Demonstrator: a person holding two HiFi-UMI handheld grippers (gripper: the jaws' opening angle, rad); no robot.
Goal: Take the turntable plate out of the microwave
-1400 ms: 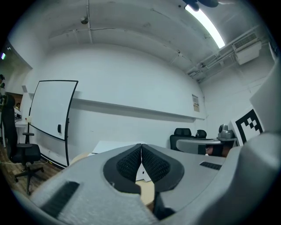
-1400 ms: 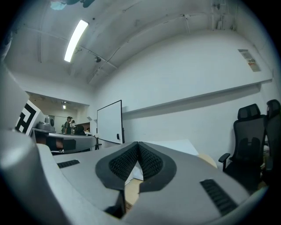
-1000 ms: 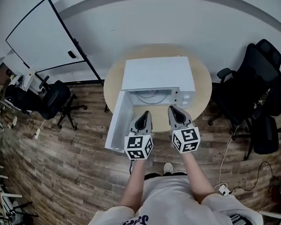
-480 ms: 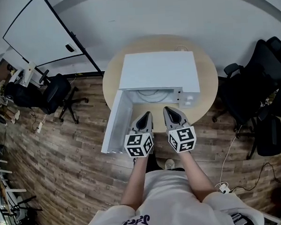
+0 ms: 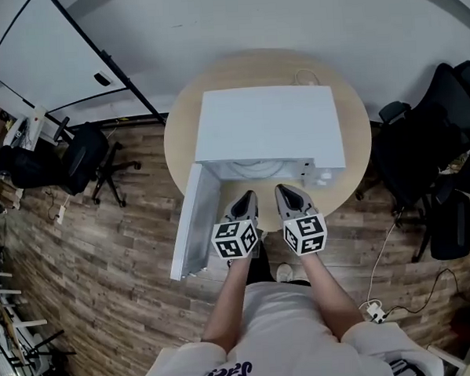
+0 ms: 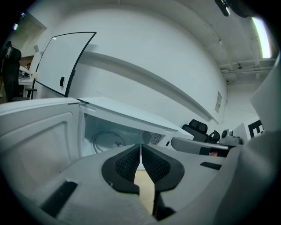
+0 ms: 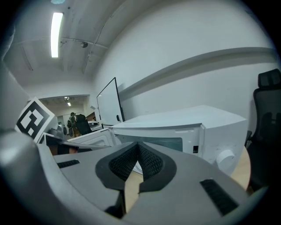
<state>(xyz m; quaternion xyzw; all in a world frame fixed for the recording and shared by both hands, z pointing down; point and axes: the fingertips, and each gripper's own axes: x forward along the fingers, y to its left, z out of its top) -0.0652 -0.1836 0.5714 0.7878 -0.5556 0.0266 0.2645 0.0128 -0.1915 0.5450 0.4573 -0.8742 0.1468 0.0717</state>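
A white microwave [image 5: 267, 126] stands on a round wooden table [image 5: 358, 145], its door [image 5: 191, 223] swung open to the left. Inside the cavity lies the clear glass turntable plate [image 5: 257, 168], also visible as a pale ring in the left gripper view, the plate [image 6: 106, 139]. My left gripper [image 5: 246, 198] and right gripper [image 5: 285, 192] hover side by side just in front of the open cavity, both shut with nothing between the pads. In the right gripper view the microwave [image 7: 193, 132] fills the front, with its control knob [image 7: 226, 159] at the right.
Black office chairs [image 5: 422, 158] stand to the right of the table and another chair [image 5: 80, 160] to the left. A whiteboard [image 5: 47, 59] leans at the back left. A cable and power strip [image 5: 375, 313] lie on the wood floor.
Both grippers have sunk and come closer to the microwave opening. The view has shifted so the microwave looks larger and nearer. Jaws stayed shut.
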